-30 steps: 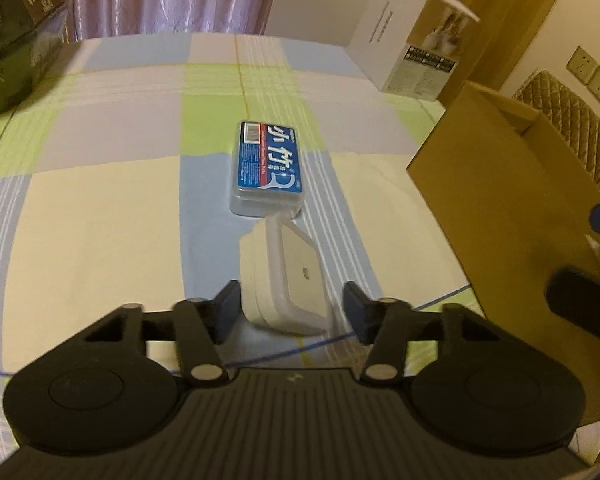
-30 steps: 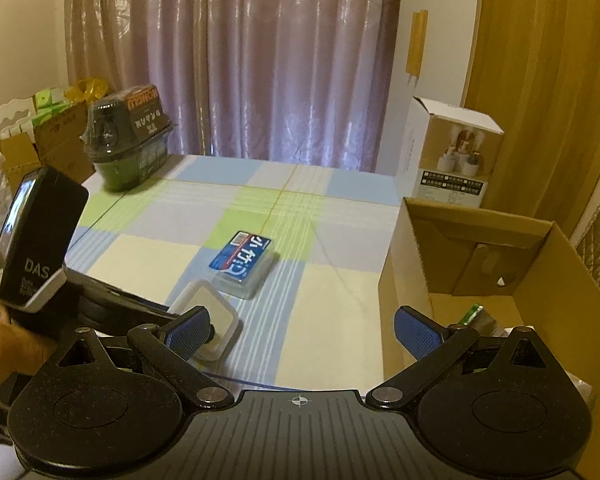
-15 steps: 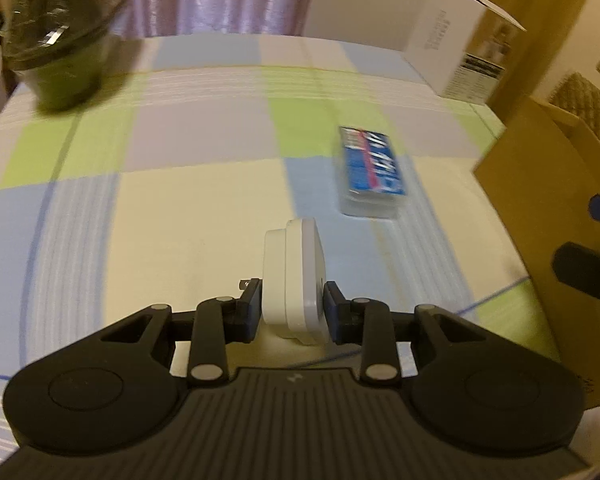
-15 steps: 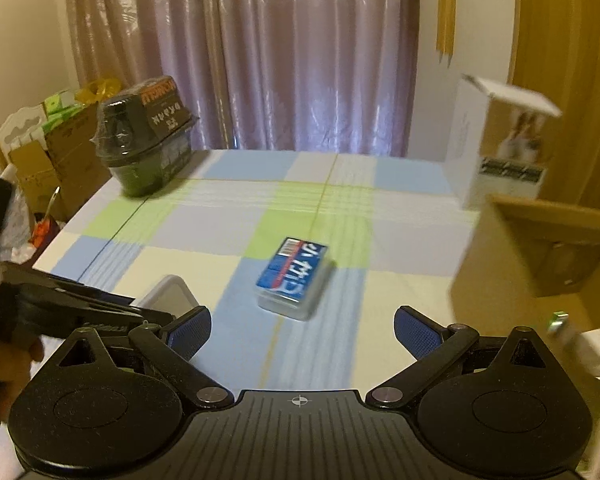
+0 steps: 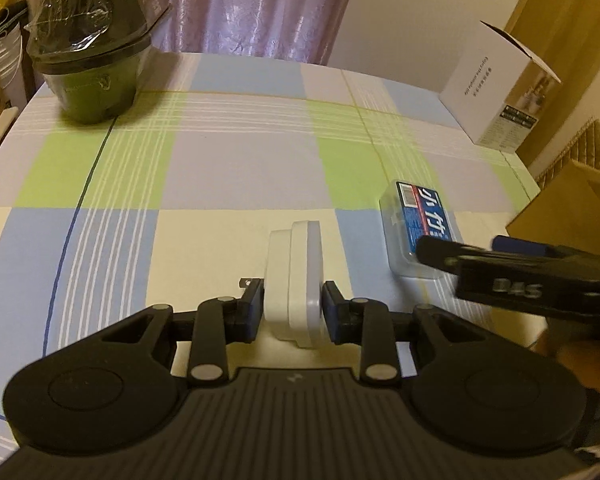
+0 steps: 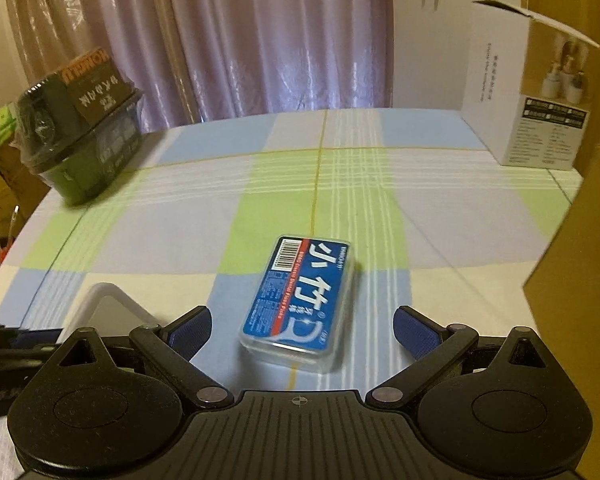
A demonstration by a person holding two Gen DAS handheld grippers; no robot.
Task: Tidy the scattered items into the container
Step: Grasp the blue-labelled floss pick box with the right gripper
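Between the wide-spread blue pads of the right gripper [image 6: 302,328], low in the centre of the right wrist view, lies the blue-labelled plastic case [image 6: 300,304], flat on the checked tablecloth [image 6: 320,200]. Its long axis runs up the frame, tilted slightly to the right, so it points roughly along the fingers and its narrow width faces the pads. Neither pad touches it; clear cloth shows on both sides, and the jaws hold nothing. This is the nearer claw for the case by a good margin. My judgement is that the coming move only needs a short advance and a squeeze across the short side.

At the lower middle of the left wrist view, the left gripper [image 5: 290,314] is closed on a white plug-in adapter [image 5: 294,284], held on edge with a metal prong showing at its left side. The case [image 5: 418,232] sits to its right, beside the right gripper's arm [image 5: 520,276].

Along the right edge of both views stands the cardboard box [image 6: 580,272], the likely destination, near both claws. A dark wrapped tub [image 6: 80,140] and a white carton [image 6: 528,92] stand farther back.
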